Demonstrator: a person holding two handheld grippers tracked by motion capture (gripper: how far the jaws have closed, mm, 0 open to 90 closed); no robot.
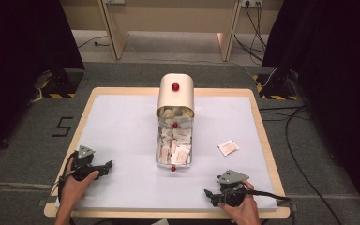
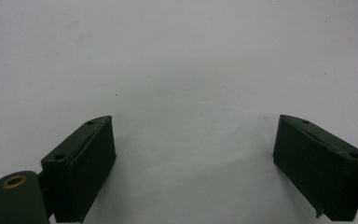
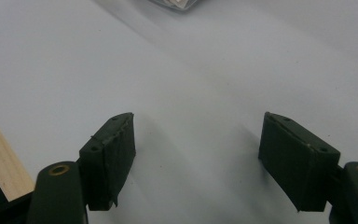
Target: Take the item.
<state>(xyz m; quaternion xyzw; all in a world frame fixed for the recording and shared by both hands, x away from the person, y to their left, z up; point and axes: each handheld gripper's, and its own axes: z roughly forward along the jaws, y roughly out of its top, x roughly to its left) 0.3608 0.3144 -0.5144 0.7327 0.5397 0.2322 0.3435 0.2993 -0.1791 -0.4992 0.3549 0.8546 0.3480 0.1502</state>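
Two hands come in at the near edge of the table (image 1: 262,140), each holding a black gripper low over the white sheet (image 1: 122,122): the left gripper (image 1: 107,166) near the left edge, the right gripper (image 1: 210,193) near the right front corner. Both have their jaws spread wide, with bare white surface between them. At the table's middle stands a beige rounded cabinet (image 1: 176,93) with red knobs, its drawer (image 1: 174,145) pulled out toward the person and full of small sachets. One loose sachet (image 1: 228,147) lies on the sheet right of the drawer, apart from it. Grey carpet (image 1: 23,140) surrounds the light wooden table, with cables at the right and black curtains at both sides.
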